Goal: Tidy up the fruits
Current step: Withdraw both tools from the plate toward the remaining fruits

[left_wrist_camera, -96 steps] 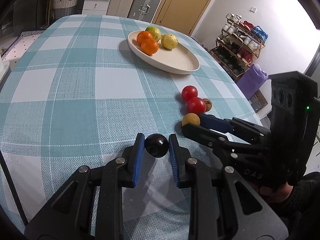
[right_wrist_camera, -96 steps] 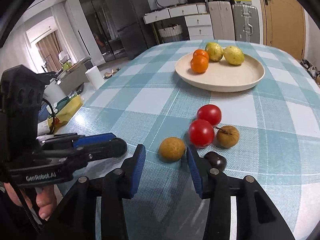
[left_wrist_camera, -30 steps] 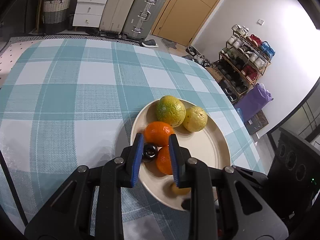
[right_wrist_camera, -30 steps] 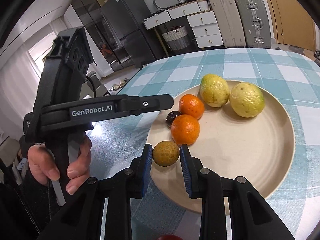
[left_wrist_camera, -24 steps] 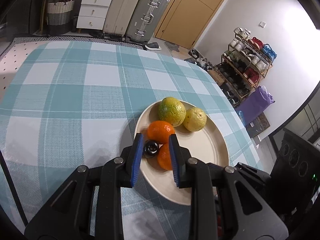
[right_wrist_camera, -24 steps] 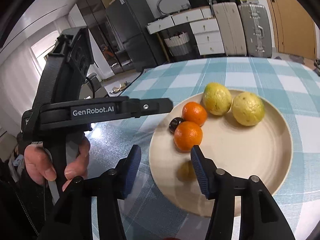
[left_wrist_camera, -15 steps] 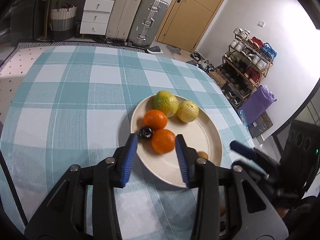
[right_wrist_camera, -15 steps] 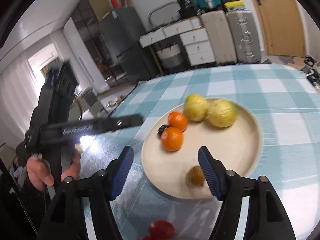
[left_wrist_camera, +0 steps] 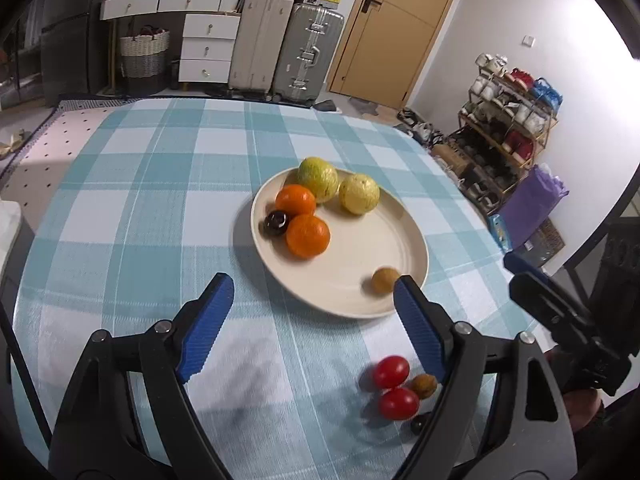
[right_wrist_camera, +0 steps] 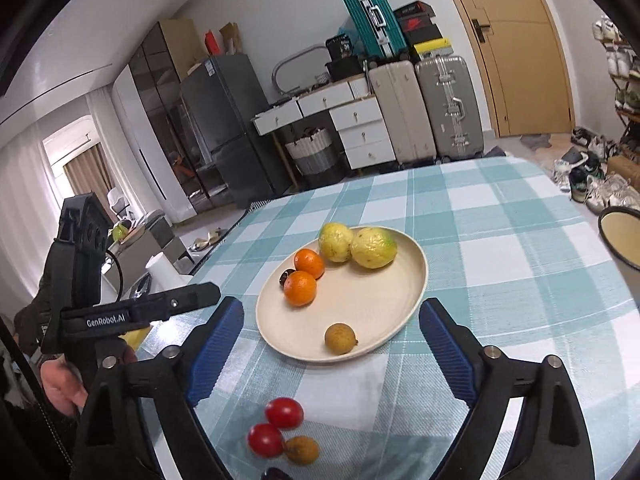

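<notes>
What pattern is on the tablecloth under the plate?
The tablecloth has a teal and white check, clearest in the left wrist view.

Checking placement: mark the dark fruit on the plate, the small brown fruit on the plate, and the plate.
dark fruit [left_wrist_camera: 276, 222], left wrist view, glossy top
small brown fruit [right_wrist_camera: 340, 338], right wrist view, centre
plate [right_wrist_camera: 372, 304], right wrist view, bare middle

On the table [left_wrist_camera: 132, 240] the plate [right_wrist_camera: 404, 300] holds six fruits – four behind, one at its near rim; tomatoes [right_wrist_camera: 276, 426] lie on the cloth before it
</notes>
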Demonstrator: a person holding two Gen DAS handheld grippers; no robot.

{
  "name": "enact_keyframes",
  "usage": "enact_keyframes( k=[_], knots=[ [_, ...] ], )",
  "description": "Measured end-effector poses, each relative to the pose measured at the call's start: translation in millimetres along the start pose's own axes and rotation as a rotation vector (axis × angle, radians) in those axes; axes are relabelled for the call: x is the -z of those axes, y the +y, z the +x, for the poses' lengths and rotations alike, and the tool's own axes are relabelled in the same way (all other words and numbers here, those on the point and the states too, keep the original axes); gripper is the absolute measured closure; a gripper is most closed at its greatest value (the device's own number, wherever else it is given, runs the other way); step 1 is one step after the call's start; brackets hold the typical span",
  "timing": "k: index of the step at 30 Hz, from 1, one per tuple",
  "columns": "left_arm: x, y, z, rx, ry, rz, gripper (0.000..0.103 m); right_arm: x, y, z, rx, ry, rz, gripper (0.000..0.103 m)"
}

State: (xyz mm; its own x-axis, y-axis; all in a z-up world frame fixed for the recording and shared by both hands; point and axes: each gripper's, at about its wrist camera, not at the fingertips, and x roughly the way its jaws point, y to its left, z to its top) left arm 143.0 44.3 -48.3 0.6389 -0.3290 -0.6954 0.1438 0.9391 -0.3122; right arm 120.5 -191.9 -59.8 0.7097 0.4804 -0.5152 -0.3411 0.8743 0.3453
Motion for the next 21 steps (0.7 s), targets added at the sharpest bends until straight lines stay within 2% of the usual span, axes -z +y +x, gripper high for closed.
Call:
enact_keyframes(
  k=[9, 14, 21],
  knots=[
    [17, -11, -18, -0.011, -0.001, -0.012, 0.015, 10, 5, -21, 0.02, -0.017, 0.0, 0.003],
    [26, -15, -27, -0.011, -0.012, -0.017, 0.005, 15, 11, -31, 0.02, -0.023, -0.01, 0.002],
    [37, -20, -39, -0.014, -0.02, -0.015, 0.002, 22, 21, -44, 0.016, -0.032, -0.037, 0.001]
  ],
)
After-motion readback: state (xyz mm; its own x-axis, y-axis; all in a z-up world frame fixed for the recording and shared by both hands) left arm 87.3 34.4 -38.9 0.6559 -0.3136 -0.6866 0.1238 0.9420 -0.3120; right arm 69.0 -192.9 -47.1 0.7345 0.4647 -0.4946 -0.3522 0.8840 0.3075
